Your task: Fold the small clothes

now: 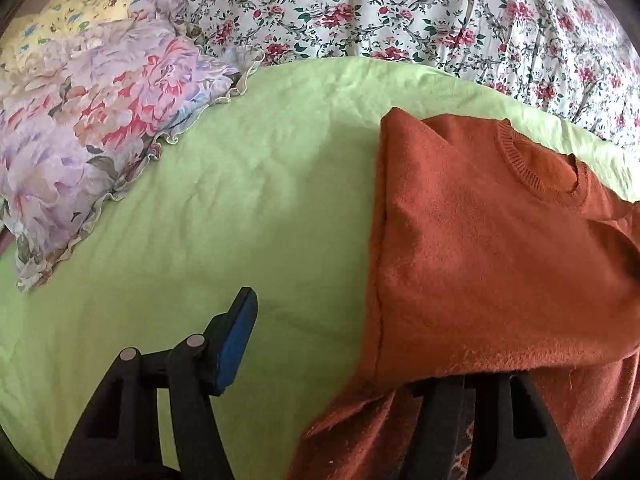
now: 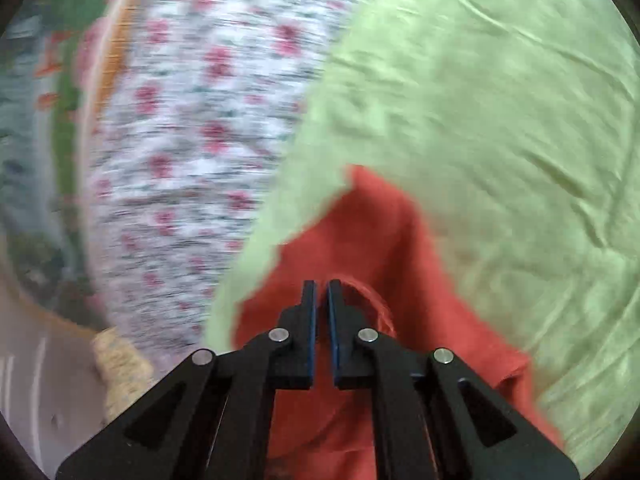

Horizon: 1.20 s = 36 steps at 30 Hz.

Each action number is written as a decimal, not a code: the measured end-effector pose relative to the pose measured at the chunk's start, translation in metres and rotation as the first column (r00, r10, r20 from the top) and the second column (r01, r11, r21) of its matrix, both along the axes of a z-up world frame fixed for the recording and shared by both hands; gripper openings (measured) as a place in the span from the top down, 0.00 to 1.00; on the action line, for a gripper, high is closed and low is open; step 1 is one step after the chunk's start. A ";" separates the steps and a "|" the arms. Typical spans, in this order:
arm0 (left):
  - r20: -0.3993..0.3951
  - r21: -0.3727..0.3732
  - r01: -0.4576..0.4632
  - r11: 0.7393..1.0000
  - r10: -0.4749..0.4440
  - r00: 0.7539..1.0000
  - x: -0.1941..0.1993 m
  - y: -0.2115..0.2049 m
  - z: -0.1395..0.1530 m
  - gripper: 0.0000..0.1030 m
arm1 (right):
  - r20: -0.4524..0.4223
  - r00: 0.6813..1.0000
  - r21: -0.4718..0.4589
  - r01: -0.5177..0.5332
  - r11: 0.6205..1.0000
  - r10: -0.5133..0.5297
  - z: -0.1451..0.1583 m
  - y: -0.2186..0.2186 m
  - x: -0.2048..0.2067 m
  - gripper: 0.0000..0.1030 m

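Observation:
A rust-orange knit sweater (image 1: 480, 240) lies on a light green sheet (image 1: 240, 200), its ribbed round collar (image 1: 536, 176) at the upper right and its left side folded over. My left gripper (image 1: 340, 344) is open; its left finger (image 1: 236, 344) shows a blue pad over the sheet, and its right finger is hidden under the sweater's near edge. In the blurred right wrist view, my right gripper (image 2: 322, 300) has its jaws nearly together with a thin gap, above the sweater (image 2: 360, 248) near its collar. I cannot see cloth between them.
A lilac floral pillow with a frilled edge (image 1: 100, 128) lies at the left and a yellow one (image 1: 76, 8) behind it. A white rose-print bedspread (image 1: 400, 12) covers the far side. The right wrist view shows the bedspread (image 2: 192, 140) and the bed's edge at the left.

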<state>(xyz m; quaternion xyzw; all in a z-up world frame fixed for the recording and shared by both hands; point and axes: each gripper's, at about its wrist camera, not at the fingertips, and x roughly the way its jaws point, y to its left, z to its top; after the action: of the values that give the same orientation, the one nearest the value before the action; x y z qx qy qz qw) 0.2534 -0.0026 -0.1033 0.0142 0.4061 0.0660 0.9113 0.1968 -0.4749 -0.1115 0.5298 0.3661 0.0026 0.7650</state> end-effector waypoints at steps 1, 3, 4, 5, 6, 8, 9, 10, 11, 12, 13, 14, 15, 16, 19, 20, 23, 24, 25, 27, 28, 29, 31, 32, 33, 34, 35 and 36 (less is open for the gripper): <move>-0.001 -0.009 0.001 1.000 -0.001 1.000 0.000 0.003 0.000 0.38 | -0.026 1.000 0.017 0.004 1.000 -0.004 -0.008 -0.004 -0.002 0.91; -0.005 -0.042 0.002 0.999 -0.002 1.000 0.000 0.008 -0.001 0.37 | -0.046 0.999 0.028 0.007 1.000 -0.006 -0.016 -0.009 -0.010 0.91; -0.014 -0.070 -0.002 0.998 0.001 1.000 0.002 0.013 -0.002 0.36 | -0.039 0.999 0.022 0.000 1.000 0.000 -0.017 -0.010 -0.012 0.91; -0.027 -0.104 -0.008 0.995 0.005 1.000 0.005 0.019 -0.004 0.36 | -0.028 1.000 0.003 -0.012 1.000 0.012 -0.014 -0.011 -0.016 0.90; -0.040 -0.140 -0.012 0.990 0.007 0.999 0.005 0.023 -0.006 0.36 | -0.018 1.000 -0.021 -0.024 0.999 0.024 -0.010 -0.011 -0.020 0.88; -0.051 -0.202 -0.013 0.979 0.003 0.999 0.003 0.033 -0.008 0.35 | -0.008 0.998 -0.109 -0.063 0.992 0.062 0.000 -0.006 -0.023 0.76; -0.056 -0.214 -0.007 0.977 -0.005 0.998 0.002 0.035 -0.008 0.35 | -0.007 0.997 -0.154 -0.082 0.985 0.082 0.004 -0.004 -0.024 0.60; -0.058 -0.215 0.006 0.976 -0.019 0.998 -0.001 0.036 -0.008 0.35 | -0.004 0.995 -0.205 -0.097 0.974 0.098 0.008 -0.001 -0.024 0.52; -0.058 -0.207 0.017 0.978 -0.029 0.998 -0.004 0.036 -0.008 0.35 | 0.009 0.994 -0.257 -0.104 0.961 0.110 0.014 0.001 -0.025 0.43; -0.058 -0.196 0.024 0.980 -0.036 0.998 -0.006 0.036 -0.007 0.34 | 0.019 0.992 -0.293 -0.114 0.949 0.125 0.017 0.003 -0.025 0.42; -0.059 -0.183 0.026 0.983 -0.038 0.998 -0.008 0.036 -0.008 0.34 | 0.023 0.988 -0.327 -0.137 0.935 0.152 0.020 0.008 -0.020 0.42; -0.061 -0.182 0.023 0.983 -0.035 0.998 -0.008 0.036 -0.008 0.34 | 0.019 0.985 -0.341 -0.156 0.927 0.173 0.020 0.011 -0.015 0.42; -0.065 -0.182 0.019 0.983 -0.031 0.997 -0.007 0.035 -0.008 0.34 | 0.013 0.981 -0.353 -0.176 0.919 0.193 0.019 0.015 -0.010 0.42; -0.070 -0.176 0.012 0.984 -0.024 0.997 -0.006 0.034 -0.008 0.34 | -0.006 0.976 -0.376 -0.203 0.904 0.217 0.017 0.021 -0.001 0.42; -0.068 -0.150 0.005 0.989 -0.015 0.998 -0.004 0.029 -0.006 0.34 | -0.092 0.965 -0.473 -0.260 0.842 0.246 0.007 0.037 0.018 0.42; -0.068 -0.146 0.000 0.989 -0.010 0.998 -0.003 0.029 -0.007 0.34 | -0.132 0.956 -0.505 -0.293 0.812 0.263 0.002 0.043 0.025 0.43; -0.028 -0.179 -0.009 0.984 0.004 1.000 -0.006 0.038 0.001 0.34 | -0.175 0.941 -0.547 -0.338 0.766 0.290 0.000 0.051 0.030 0.97; -0.007 -0.196 -0.008 0.981 0.007 1.000 -0.009 0.041 0.004 0.34 | -0.138 0.950 -0.529 -0.310 0.790 0.280 0.005 0.045 0.026 0.97; -0.008 -0.208 -0.012 0.978 0.010 1.000 -0.010 0.044 0.006 0.34 | -0.109 0.960 -0.522 -0.276 0.807 0.257 0.009 0.041 0.020 0.97; -0.062 -0.180 -0.020 0.984 0.009 0.998 -0.006 0.041 -0.005 0.34 | -0.122 0.968 -0.526 -0.251 0.813 0.220 0.007 0.035 0.016 0.97; -0.084 -0.168 -0.024 0.986 0.010 0.996 -0.006 0.040 -0.010 0.34 | -0.151 0.964 -0.512 -0.266 0.817 0.220 0.000 0.034 0.017 0.97; -0.085 -0.162 -0.018 0.987 0.004 0.996 -0.009 0.039 -0.009 0.34 | -0.177 0.957 -0.490 -0.290 0.822 0.232 -0.008 0.034 0.018 0.97; -0.073 -0.165 0.006 0.986 -0.018 0.997 -0.018 0.040 -0.003 0.34 | -0.166 0.958 -0.476 -0.286 0.832 0.234 -0.011 0.034 0.013 0.96; -0.076 -0.166 0.012 0.986 -0.025 0.997 -0.022 0.042 -0.001 0.32 | -0.157 0.961 -0.470 -0.277 0.838 0.230 -0.008 0.034 0.008 0.95; -0.088 -0.170 0.017 0.985 -0.032 0.996 -0.026 0.046 0.000 0.32 | -0.162 0.961 -0.460 -0.275 0.844 0.225 -0.006 0.033 0.005 0.94; -0.100 -0.178 0.021 0.984 -0.039 0.994 -0.030 0.050 0.000 0.32 | -0.169 0.959 -0.438 -0.278 0.855 0.226 -0.003 0.032 0.000 0.94; -0.110 -0.184 0.023 0.983 -0.044 0.993 -0.035 0.054 0.000 0.32 | -0.163 0.959 -0.419 -0.281 0.864 0.232 0.001 0.033 -0.007 0.94; -0.117 -0.186 0.023 0.982 -0.046 0.992 -0.043 0.058 0.002 0.32 | -0.158 0.959 -0.416 -0.281 0.865 0.235 0.005 0.032 -0.013 0.93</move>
<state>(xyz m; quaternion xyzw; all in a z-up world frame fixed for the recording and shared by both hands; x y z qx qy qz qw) 0.2106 0.0555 -0.1011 -0.0589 0.4647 0.0114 0.8834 0.1833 -0.4426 -0.1065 0.2916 0.4636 -0.0037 0.8367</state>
